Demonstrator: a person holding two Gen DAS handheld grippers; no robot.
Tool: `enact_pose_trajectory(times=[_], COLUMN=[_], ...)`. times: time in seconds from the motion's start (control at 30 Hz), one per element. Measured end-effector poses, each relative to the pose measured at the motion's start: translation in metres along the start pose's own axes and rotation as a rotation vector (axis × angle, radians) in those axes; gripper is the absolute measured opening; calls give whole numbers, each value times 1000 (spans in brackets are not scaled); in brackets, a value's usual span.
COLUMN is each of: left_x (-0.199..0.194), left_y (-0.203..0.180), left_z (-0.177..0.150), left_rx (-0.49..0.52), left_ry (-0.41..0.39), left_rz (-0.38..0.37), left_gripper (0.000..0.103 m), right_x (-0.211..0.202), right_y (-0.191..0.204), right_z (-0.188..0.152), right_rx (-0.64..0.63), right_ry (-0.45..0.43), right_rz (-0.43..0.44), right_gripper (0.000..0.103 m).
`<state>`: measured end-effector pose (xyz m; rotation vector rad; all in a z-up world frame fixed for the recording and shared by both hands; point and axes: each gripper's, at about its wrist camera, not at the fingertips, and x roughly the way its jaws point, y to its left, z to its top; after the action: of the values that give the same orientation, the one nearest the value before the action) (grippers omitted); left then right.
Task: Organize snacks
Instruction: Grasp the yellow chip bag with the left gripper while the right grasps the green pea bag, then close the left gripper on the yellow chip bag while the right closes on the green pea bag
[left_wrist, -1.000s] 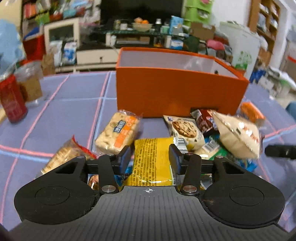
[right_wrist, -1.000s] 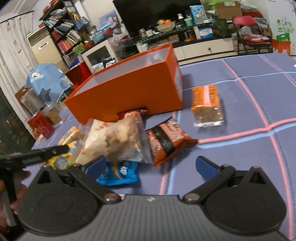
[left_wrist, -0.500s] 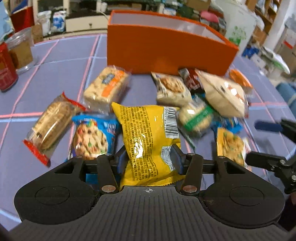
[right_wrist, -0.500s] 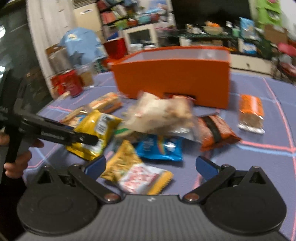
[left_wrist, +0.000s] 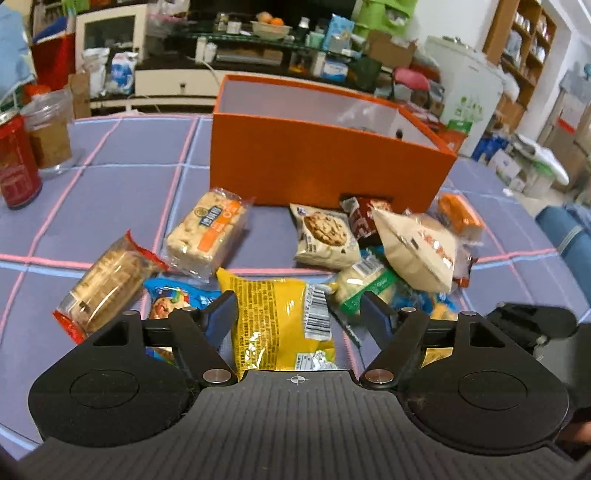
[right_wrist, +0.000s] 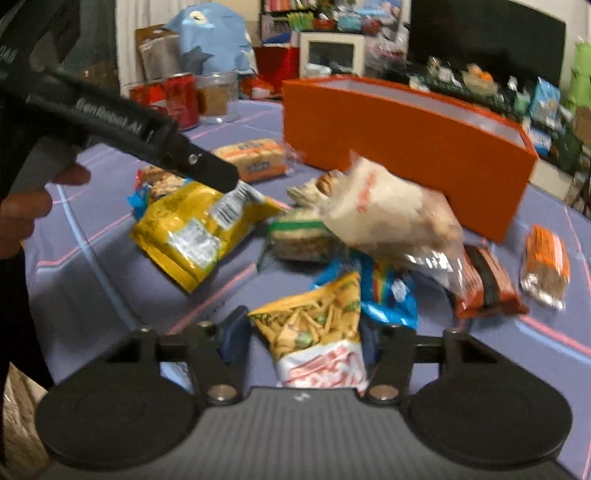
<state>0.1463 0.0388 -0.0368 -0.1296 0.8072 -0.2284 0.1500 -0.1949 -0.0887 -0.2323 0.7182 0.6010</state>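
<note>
An orange box (left_wrist: 321, 166) stands open-topped on the purple cloth, also in the right wrist view (right_wrist: 406, 147). Snack packs lie piled before it. My left gripper (left_wrist: 299, 314) is open, its fingers apart on either side of a yellow bag (left_wrist: 280, 325) without gripping it; the bag also shows in the right wrist view (right_wrist: 192, 229). My right gripper (right_wrist: 303, 332) has its fingers close on either side of a yellow-and-red pea-crisp pack (right_wrist: 317, 336). A clear bag of pale snacks (left_wrist: 417, 247) tops the pile.
A cracker pack (left_wrist: 207, 232), a cookie pack (left_wrist: 325, 236), a red-ended biscuit pack (left_wrist: 103, 284) and an orange bar (right_wrist: 546, 266) lie around. A red can (left_wrist: 14, 162) and a clear jar (left_wrist: 51, 129) stand at the far left.
My left gripper has opened and let go of the yellow bag, which lies on the cloth. My right gripper has moved to the pea-crisp pack and narrowed around it.
</note>
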Motion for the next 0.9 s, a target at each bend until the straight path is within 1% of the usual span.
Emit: enact_pose_trajectory(times=[0.1,0.17,0.23,0.27,0.3,0.33,0.37,0.4,0.43,0.5,0.53,0.6,0.67,0.77,0.87,0.9], left_x=[5,7,12,15,19,24,29,33,37,38,37,31,27,22,19,18], left_y=[-8,-13,-16,-16,-17,-18,-18,-17,-16,-16,-18,-24,-28,-35,-33,-33], left_z=[-2,-7,-12,-14,-16,-19,-20,-22,-23,-23,-23,-27,-33,-41,-47,-48], left_rx=[50,93,125,136,148,161,171,174,165,159,182,202,204,231,218,212], left_ry=[10,12,24,35,47,61,73,85,97,88,83,94,111,110,118,117], left_rz=[32,75,96,104,115,131,145,147,145,141,135,103,83,87,84,82], left_gripper=[45,48,49,49,49,46,40,35,25,17,13,13,13,15,18,18], right_x=[-10,-21,-32,-36,-40,-43,-44,-45,-45,-43,-38,-34,-33,-29,-23,-23], right_y=[-26,-49,-68,-77,-83,-88,-92,-96,-99,-102,-99,-94,-89,-83,-73,-73], right_z=[-10,-20,-31,-36,-40,-42,-45,-46,-45,-43,-40,-38,-38,-38,-38,-38], right_rx=[107,197,267,293,315,340,367,398,421,450,454,438,404,344,257,265], right_ry=[11,5,-5,-9,-10,-12,-18,-23,-27,-33,-27,-23,-15,-5,20,13], right_rz=[-82,-133,-179,-196,-208,-213,-205,-190,-177,-143,-135,-145,-166,-203,-262,-255], right_gripper=[57,58,59,61,67,73,77,88,98,100,101,102,102,102,102,102])
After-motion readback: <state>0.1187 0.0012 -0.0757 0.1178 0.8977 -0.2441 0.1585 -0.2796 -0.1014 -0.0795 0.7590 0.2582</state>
